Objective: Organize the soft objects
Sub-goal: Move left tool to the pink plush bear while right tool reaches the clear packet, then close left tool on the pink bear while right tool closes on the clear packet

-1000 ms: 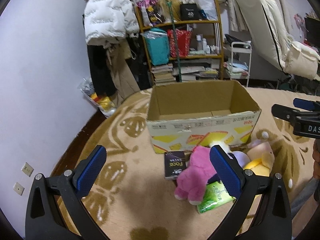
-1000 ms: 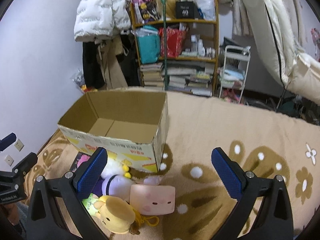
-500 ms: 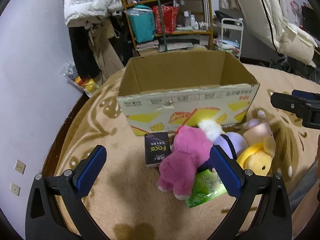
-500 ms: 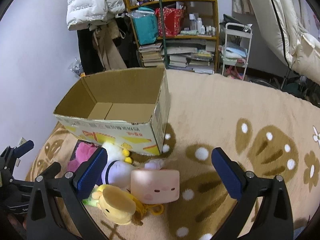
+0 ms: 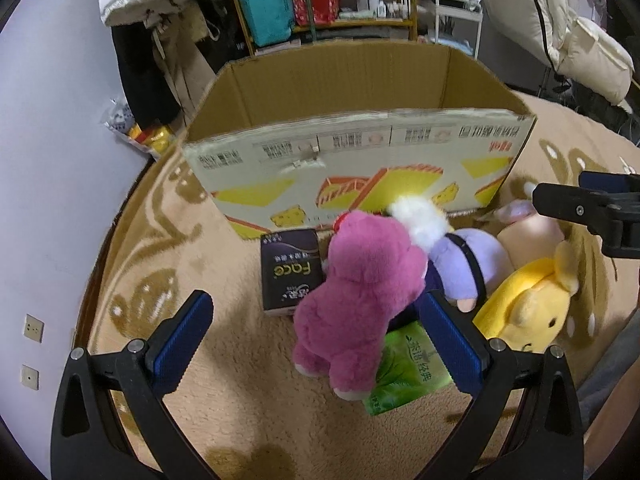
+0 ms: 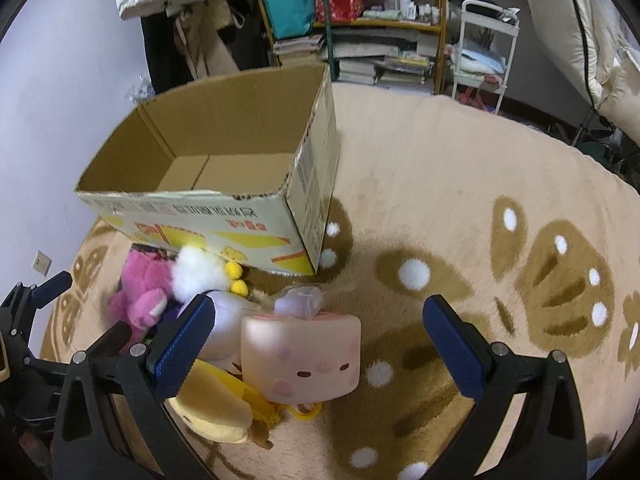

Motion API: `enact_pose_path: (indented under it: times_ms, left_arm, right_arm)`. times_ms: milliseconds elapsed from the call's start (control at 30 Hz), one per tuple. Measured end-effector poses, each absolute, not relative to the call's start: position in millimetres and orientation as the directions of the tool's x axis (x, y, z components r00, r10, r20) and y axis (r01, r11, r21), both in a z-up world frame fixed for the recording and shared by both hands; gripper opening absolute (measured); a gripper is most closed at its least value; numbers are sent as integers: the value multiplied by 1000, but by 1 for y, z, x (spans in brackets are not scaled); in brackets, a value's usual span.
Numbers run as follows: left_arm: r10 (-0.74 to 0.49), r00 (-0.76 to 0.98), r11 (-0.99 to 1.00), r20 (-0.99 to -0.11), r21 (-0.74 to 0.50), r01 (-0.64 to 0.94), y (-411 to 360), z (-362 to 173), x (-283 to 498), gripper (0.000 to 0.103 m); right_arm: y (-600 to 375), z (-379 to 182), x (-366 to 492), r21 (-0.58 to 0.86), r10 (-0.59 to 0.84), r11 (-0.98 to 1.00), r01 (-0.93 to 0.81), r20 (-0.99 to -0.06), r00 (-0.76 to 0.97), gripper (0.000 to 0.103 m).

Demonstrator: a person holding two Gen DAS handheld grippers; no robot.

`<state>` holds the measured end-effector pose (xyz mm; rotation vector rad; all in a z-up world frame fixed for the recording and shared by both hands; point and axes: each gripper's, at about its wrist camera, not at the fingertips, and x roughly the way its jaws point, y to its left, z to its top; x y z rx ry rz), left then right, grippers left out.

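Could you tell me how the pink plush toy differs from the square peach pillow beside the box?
The pink plush toy is shaggy magenta with limbs; the peach pillow is smooth, blocky, with a printed face. The toy lies partly on a green packet; the pillow rests against a yellow plush. Both lie outside the cardboard box.

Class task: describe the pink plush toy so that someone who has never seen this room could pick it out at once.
Find the open cardboard box on the beige rug. A heap of soft toys lies against its printed front wall. The pink plush is at the heap's left end, beside a dark tissue pack, and is the only shaggy magenta toy; its neighbours are lilac and yellow.
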<state>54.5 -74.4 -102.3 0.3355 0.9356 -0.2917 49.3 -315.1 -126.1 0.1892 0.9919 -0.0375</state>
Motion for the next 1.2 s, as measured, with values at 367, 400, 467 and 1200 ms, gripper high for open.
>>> enact_pose_path:
  times_ms: [367, 400, 467, 1200]
  left_arm:
    - [-111, 469, 918, -876, 90, 386, -74, -128, 75, 102]
    - [-110, 465, 918, -879, 89, 386, -74, -129, 76, 102]
    - [-108, 455, 918, -884, 87, 388, -74, -132, 78, 102]
    - [-238, 352, 924, -905, -100, 369, -57, -148, 95, 83]
  right_arm:
    - [-306, -152, 73, 106, 61, 992, 66, -873, 483, 103]
    - [-306, -153, 75, 105, 61, 992, 66, -875, 481, 103]
    - [-306, -156, 79, 111, 66, 992, 67, -879, 472, 103]
    - [-314, -170, 88, 246, 206, 968, 44, -886, 415, 68]
